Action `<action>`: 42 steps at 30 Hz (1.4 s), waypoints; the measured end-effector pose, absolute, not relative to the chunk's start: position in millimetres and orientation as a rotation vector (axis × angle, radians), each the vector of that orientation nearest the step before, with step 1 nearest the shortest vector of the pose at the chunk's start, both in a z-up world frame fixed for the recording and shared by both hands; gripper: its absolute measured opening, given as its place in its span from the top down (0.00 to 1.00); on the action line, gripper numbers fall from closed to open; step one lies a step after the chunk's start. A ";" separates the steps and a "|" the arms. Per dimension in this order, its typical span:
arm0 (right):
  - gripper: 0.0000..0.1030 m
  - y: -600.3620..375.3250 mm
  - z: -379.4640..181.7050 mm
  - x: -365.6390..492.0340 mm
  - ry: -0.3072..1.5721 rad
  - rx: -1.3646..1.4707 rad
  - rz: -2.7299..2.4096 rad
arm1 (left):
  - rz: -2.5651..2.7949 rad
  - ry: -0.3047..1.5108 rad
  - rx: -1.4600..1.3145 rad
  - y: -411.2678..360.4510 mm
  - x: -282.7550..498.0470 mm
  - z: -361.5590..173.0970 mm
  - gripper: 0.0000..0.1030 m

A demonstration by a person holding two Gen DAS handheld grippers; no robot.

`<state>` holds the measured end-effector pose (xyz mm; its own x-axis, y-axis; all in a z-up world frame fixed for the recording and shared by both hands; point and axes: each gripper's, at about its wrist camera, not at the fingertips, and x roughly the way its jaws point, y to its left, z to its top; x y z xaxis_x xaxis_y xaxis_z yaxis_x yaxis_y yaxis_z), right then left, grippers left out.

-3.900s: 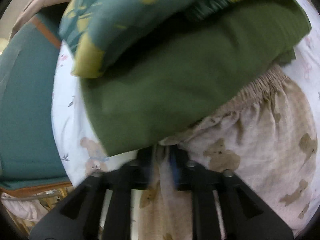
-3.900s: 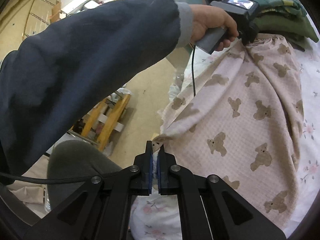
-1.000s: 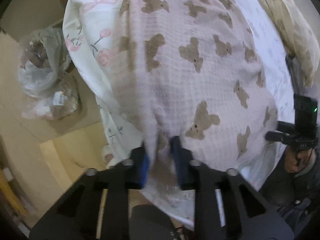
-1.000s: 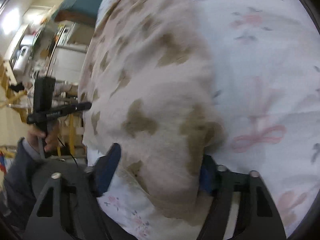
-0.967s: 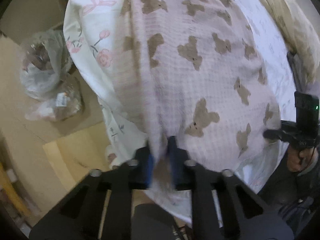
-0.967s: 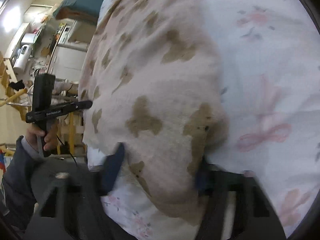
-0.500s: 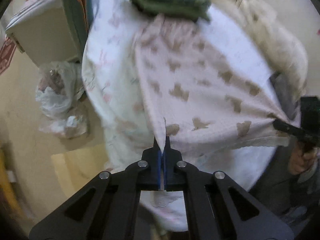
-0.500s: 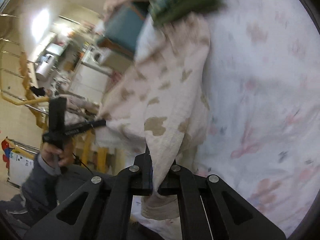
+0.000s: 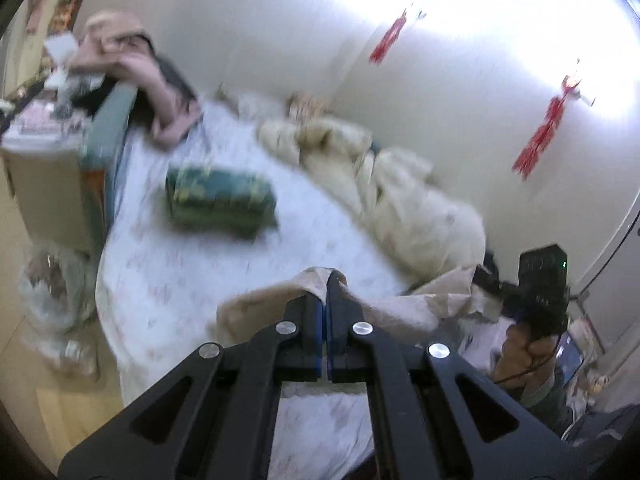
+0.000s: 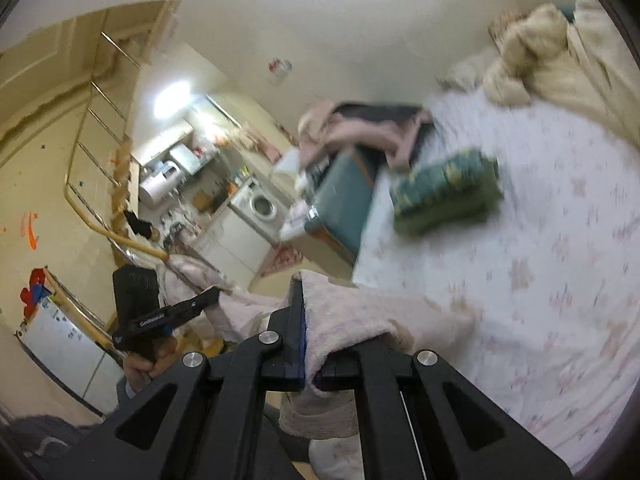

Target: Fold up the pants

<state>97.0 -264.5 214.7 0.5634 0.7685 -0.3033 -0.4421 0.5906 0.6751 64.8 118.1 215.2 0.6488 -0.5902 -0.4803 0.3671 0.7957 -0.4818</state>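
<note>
The pale pink bear-print pants [image 9: 384, 304] hang between my two grippers above the near edge of the bed [image 9: 224, 256]. My left gripper [image 9: 325, 280] is shut on one edge of the pants. My right gripper [image 10: 306, 292] is shut on the other edge of the pants [image 10: 360, 312], and the cloth drapes over its right finger. Each gripper shows in the other's view: the right one at far right [image 9: 540, 280], the left one at lower left [image 10: 160, 312]. Both views are motion blurred.
A folded green stack of clothes [image 9: 220, 200] [image 10: 444, 196] lies on the floral bed sheet [image 10: 560, 260]. A cream duvet [image 9: 400, 196] is bunched along the wall. A teal headboard [image 10: 344, 208] and pink clothes [image 10: 352, 132] are at the bed's end. Bags [image 9: 52, 288] lie on the floor.
Both grippers have lifted and pulled back with the pants; the cloth has come off the bed surface and away from the green stack, and the views now tilt up toward the walls.
</note>
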 end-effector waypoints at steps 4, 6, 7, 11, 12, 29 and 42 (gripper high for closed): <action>0.98 -273.5 240.5 115.1 0.609 0.573 0.740 | -0.544 0.621 -0.397 115.9 83.7 241.2 1.00; 0.98 -273.8 250.6 127.6 0.598 0.571 0.736 | -0.527 0.597 -0.394 114.8 94.3 247.5 1.00; 0.98 -274.4 254.9 133.8 0.597 0.568 0.734 | -0.527 0.594 -0.389 113.3 100.1 248.8 1.00; 0.98 -269.3 260.8 176.7 0.623 0.546 0.708 | -0.478 0.588 -0.332 102.2 140.0 249.7 1.00; 0.98 -267.2 261.1 192.7 0.628 0.538 0.698 | -0.453 0.582 -0.323 100.0 151.1 250.8 1.00; 0.98 -287.2 162.3 201.2 0.818 0.506 0.564 | -0.408 0.770 -0.285 88.9 149.2 136.6 1.00; 0.91 -285.3 -91.1 90.0 1.613 0.467 0.257 | -0.223 1.485 -0.121 72.8 79.8 -94.9 0.98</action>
